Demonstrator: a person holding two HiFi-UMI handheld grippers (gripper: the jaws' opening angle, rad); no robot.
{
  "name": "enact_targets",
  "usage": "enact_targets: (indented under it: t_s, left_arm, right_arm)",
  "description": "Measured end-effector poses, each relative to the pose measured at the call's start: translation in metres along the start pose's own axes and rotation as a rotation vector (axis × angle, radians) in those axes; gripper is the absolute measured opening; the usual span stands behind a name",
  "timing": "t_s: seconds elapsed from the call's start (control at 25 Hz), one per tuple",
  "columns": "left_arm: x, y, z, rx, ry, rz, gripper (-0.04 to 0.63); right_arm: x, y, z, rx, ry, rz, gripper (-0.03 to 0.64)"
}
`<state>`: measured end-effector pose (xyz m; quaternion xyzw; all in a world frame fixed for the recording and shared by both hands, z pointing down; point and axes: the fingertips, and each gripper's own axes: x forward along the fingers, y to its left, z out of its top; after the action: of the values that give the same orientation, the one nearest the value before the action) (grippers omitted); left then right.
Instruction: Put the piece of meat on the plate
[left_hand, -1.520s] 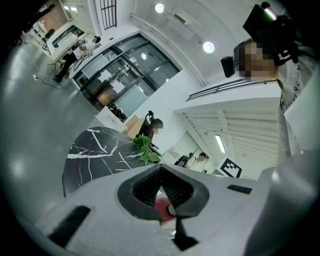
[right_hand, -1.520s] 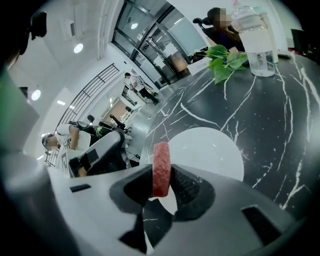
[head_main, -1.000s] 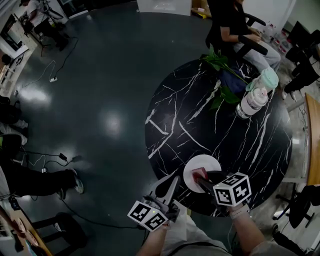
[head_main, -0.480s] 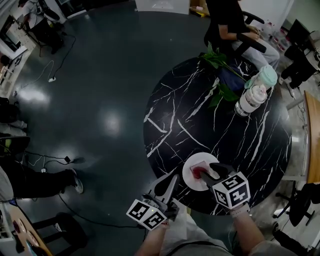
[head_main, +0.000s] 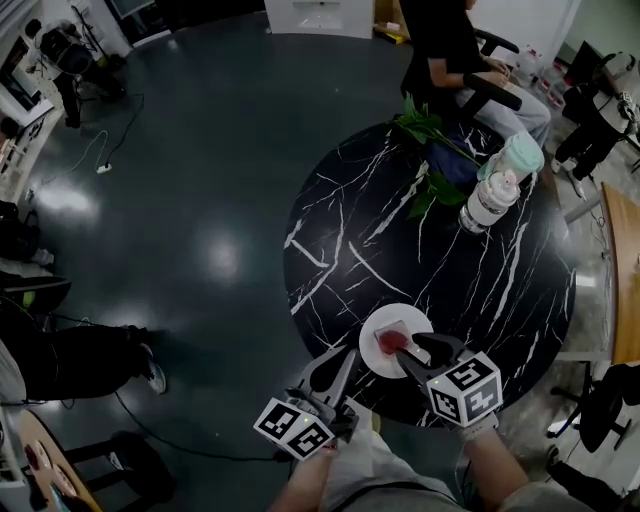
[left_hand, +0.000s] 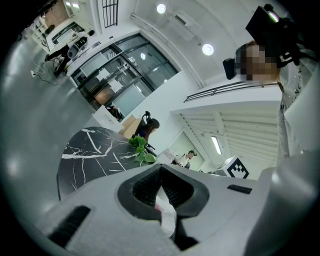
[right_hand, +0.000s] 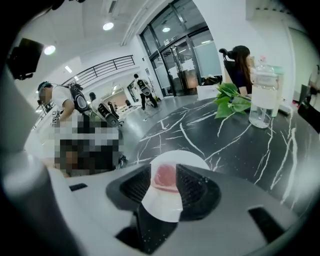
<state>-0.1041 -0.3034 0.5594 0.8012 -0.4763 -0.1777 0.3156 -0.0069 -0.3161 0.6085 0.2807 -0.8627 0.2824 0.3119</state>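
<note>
A pink-red piece of meat (head_main: 389, 341) lies flat on a small white plate (head_main: 411, 322) at the near edge of the round black marble table (head_main: 450, 260). My right gripper (head_main: 416, 350) hangs just above and behind it, pointing down at a slant. Its jaws are opening. In the right gripper view the meat (right_hand: 165, 178) and the plate (right_hand: 181, 159) show between the spread pads, which stand clear of the meat. My left gripper (head_main: 339, 364) is held level off the table's near left rim, its tips (left_hand: 160, 169) together and holding nothing.
A clear bottle with a mint-green cap (head_main: 500, 188) and a leafy green sprig (head_main: 436, 142) stand at the table's far side. A person sits in a chair (head_main: 455, 55) beyond them. Dark glossy floor with cables lies to the left.
The right gripper's jaws have spread apart and lifted back off the meat, which stays lying on the plate. The left gripper has kept still.
</note>
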Motion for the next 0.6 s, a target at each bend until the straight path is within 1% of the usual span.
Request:
enact_targets:
  t_s: [0.2, 0.44, 0.6]
  left_arm:
    - [-0.005, -0.015, -0.001, 0.005, -0.001, -0.016, 0.009]
    - [-0.014, -0.037, 0.001, 0.015, 0.006, -0.040, 0.009]
    - [-0.020, -0.054, 0.006, 0.023, 0.004, -0.063, 0.009]
  right_arm:
    - [-0.015, 0.018, 0.001, -0.011, -0.040, 0.033, 0.148]
    - [-0.034, 0.042, 0.000, -0.037, -0.069, 0.068, 0.060]
    - [-0.054, 0.053, 0.007, -0.041, -0.121, 0.075, 0.040]
